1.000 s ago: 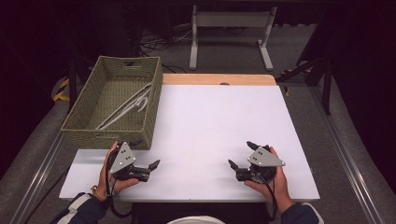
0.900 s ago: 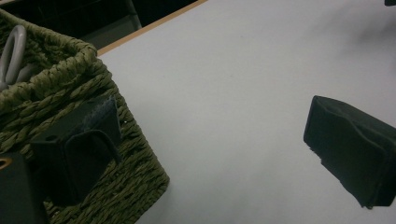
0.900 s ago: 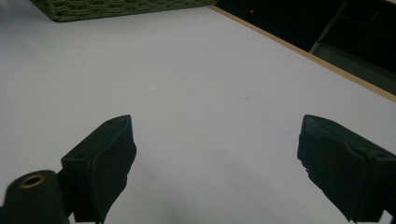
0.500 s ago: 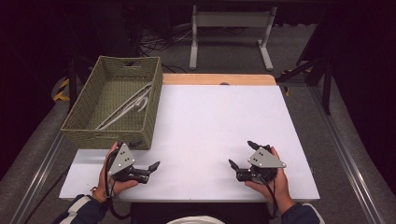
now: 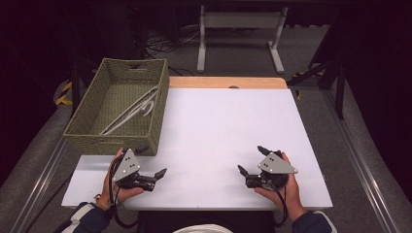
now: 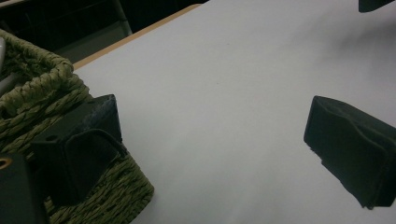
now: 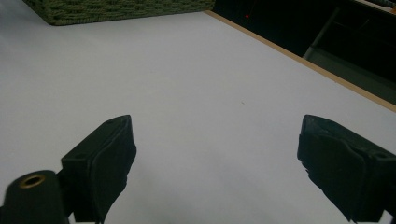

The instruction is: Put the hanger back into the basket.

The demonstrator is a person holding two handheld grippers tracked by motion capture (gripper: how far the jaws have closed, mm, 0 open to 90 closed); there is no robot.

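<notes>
Both grippers rest low over the near edge of a white table top (image 5: 218,126), each held in a hand. My left gripper (image 5: 151,162) is open beside the near right corner of a green woven basket (image 5: 116,104). In the left gripper view its jaws (image 6: 215,149) stand wide apart with only bare table between them, and the left jaw overlaps the basket's corner (image 6: 116,196). My right gripper (image 5: 251,160) sits at the near right, also open. Its jaws (image 7: 219,163) frame nothing but white surface.
Thin white curved pieces (image 5: 131,111) lie inside the basket at the table's far left. A wooden strip (image 5: 226,82) edges the far side of the table. Beyond it stand a metal frame (image 5: 240,34) and cables on the floor. The basket's side (image 7: 116,9) appears far off in the right gripper view.
</notes>
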